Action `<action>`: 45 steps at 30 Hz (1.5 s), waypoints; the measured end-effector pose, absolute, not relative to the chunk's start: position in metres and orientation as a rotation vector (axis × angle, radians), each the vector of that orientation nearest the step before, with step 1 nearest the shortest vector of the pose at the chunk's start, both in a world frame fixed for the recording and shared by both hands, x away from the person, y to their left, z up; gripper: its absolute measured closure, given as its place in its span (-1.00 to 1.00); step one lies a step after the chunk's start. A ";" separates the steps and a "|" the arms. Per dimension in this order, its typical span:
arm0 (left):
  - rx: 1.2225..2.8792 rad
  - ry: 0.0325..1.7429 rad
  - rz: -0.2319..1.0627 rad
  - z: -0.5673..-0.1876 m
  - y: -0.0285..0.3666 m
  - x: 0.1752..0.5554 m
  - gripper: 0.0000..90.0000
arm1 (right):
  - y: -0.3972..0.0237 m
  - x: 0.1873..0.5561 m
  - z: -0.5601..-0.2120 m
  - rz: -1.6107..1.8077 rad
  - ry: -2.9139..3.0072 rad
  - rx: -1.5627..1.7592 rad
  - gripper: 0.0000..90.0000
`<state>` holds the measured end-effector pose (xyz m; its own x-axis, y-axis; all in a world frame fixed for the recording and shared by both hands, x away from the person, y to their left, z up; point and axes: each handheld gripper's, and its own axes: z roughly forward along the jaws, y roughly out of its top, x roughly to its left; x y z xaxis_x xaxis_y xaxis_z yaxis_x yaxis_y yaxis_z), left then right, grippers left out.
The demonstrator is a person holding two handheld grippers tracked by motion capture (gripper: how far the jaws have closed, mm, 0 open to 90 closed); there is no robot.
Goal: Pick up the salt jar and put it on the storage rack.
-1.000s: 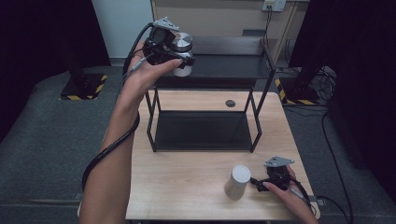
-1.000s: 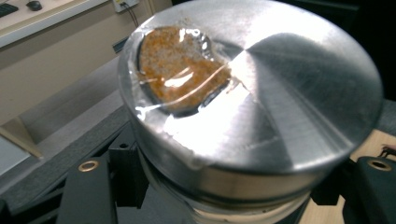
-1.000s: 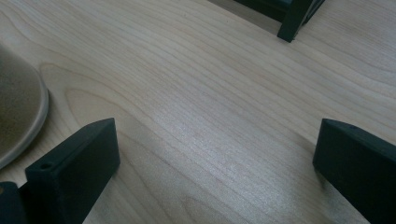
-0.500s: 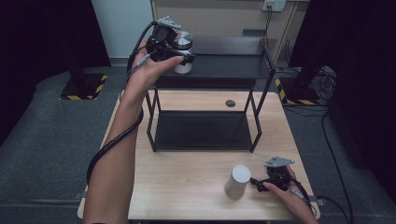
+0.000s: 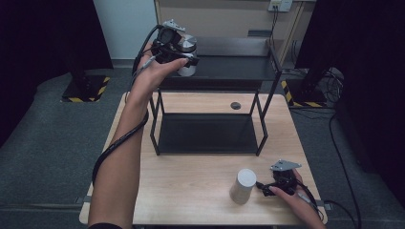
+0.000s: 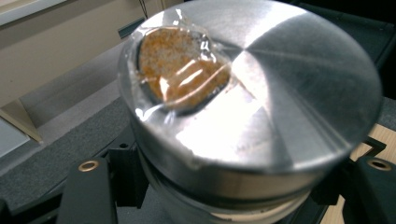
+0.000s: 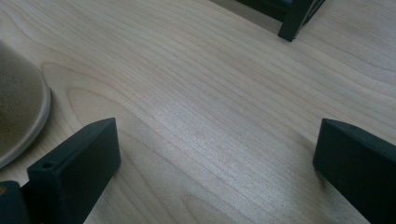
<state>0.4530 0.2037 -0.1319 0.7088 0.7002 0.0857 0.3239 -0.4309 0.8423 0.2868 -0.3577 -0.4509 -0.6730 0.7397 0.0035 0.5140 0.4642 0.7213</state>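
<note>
A round jar with a brushed-metal lid (image 5: pixel 187 44) is held at the left end of the black rack's top shelf (image 5: pixel 234 62). My left gripper (image 5: pixel 185 61) is shut on it, one jaw on each side of its body. In the left gripper view the lid (image 6: pixel 280 79) has a clear film window over orange granules (image 6: pixel 180 70). My right gripper (image 5: pixel 261 186) rests open on the wooden table (image 5: pixel 181 191), just right of an upright white cylinder (image 5: pixel 243 186). In the right gripper view its jaws stand wide apart over bare wood, with the cylinder's base (image 7: pixel 18 116) at the left edge.
The rack's lower shelf (image 5: pixel 205 133) lies dark between its thin legs. A small black disc (image 5: pixel 235 105) is set in the table behind the rack. Grey carpet surrounds the table, and cables lie on the floor at the right (image 5: pixel 334 143).
My left gripper has shifted the jar slightly up and back by the top shelf. The right gripper and the white cylinder have not moved.
</note>
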 end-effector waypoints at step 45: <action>2.044 0.830 0.575 -0.124 0.199 0.439 -0.88 | -0.358 0.287 -0.451 1.028 2.407 1.066 -0.96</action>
